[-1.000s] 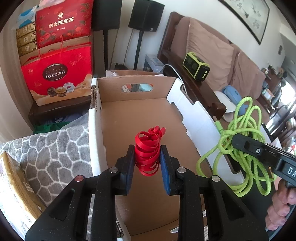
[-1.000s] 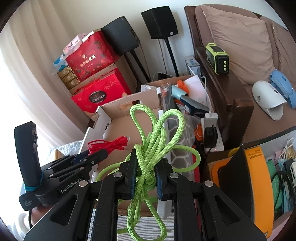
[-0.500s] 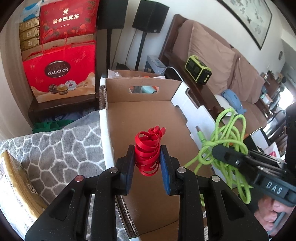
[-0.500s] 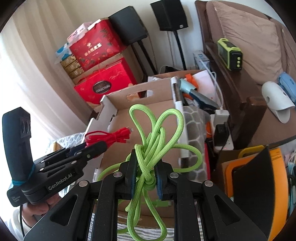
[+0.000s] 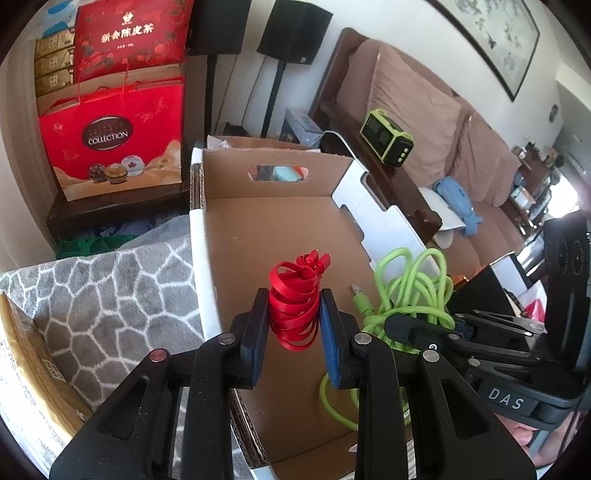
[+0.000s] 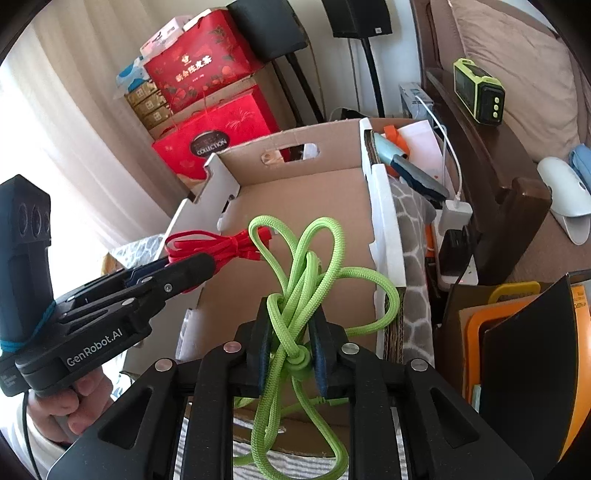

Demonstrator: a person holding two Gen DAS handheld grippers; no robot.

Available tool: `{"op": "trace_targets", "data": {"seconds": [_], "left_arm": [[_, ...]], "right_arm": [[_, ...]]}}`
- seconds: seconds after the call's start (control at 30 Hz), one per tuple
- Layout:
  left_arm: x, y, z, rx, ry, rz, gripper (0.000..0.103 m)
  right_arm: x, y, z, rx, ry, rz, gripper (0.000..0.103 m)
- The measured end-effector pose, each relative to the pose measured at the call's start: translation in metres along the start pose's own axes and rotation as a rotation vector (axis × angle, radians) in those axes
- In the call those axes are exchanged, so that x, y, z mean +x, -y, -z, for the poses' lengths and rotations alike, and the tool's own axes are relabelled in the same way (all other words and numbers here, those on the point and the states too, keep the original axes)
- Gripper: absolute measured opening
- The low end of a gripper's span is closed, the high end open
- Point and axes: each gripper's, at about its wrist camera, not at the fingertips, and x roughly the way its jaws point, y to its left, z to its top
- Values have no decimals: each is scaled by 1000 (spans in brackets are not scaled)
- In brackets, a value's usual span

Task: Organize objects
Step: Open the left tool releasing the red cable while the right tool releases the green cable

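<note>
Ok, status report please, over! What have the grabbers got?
Left hand-held gripper shut on red cable. Right hand-held gripper shut on green cable. Both over open cardboard box. Nothing blocking.

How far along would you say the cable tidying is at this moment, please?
Nothing is stowed yet: the cardboard box floor shows bare. In hand, the left claw grips the coiled red cable and the right claw grips the knotted green cable, both over the box. Left: releasing both inside.

A brown sofa (image 5: 424, 107) stood against the pale wall (image 5: 369, 22), under a framed picture (image 5: 491, 40). Left of the sofa were two black speakers on stands (image 5: 290, 31). Farther left, daylight came through pale curtains (image 6: 59, 122).
</note>
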Motion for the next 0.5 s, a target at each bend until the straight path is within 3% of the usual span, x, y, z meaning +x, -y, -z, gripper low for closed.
{"op": "trace_targets", "data": {"seconds": [0.1, 0.37, 0.5], "left_arm": [[-2, 0, 1, -9, 3, 13, 24], [-17, 3, -2, -6, 12, 44, 26], [-40, 7, -7, 5, 51, 58, 41]], "right_arm": [[-6, -4, 0, -15, 19, -2, 24], [-40, 4, -3, 24, 96, -35, 26], [-71, 10, -4, 45, 150, -40, 26]]}}
